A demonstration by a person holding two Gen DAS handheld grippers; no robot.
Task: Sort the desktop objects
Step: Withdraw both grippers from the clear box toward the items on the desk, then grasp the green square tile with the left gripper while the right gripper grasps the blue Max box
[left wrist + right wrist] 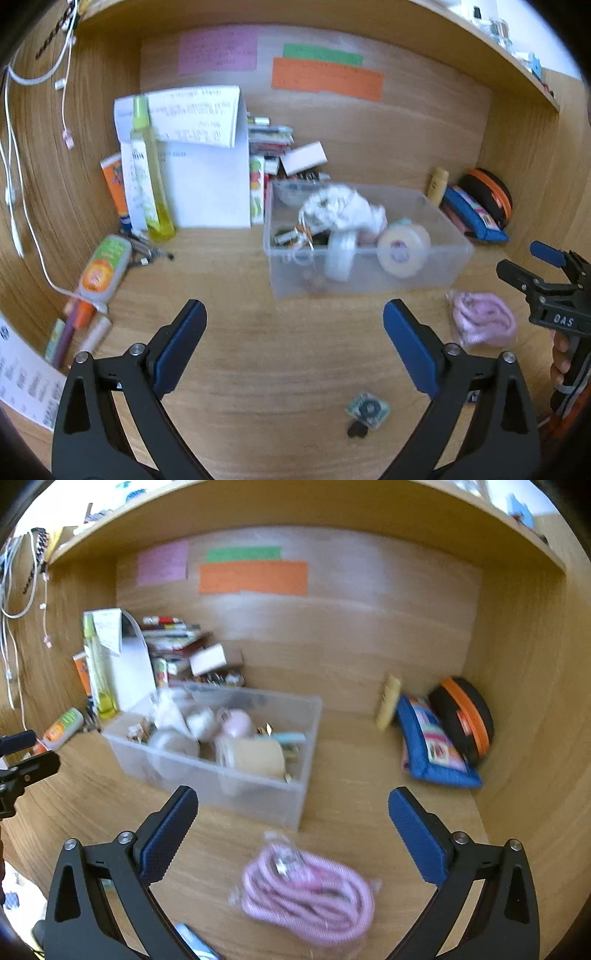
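Both grippers over the desk [280,354], nothing held. Left gripper [295,332]: jaws wide apart, only bare wood between them. Right gripper [293,818]: jaws wide apart too, with the pink coiled cord [308,897] in its clear wrapper lying on the desk just below and between them, not touched as far as I can see.

Clear plastic bin [436,273] sits mid-desk, behind the cord. Inside I see tape rolls [402,254], a white crumpled wad [343,206] and small clutter, too blurred to name.

A small green-and-black item [367,411] lies on the desk near the left gripper.

Along the left: yellow-green bottle [151,177] upright against papers, an orange-green tube [103,269] flat. Right corner: blue pouch [432,746] and a black-orange case [463,716] leaning on the wall.

Frames are motion-blurred.
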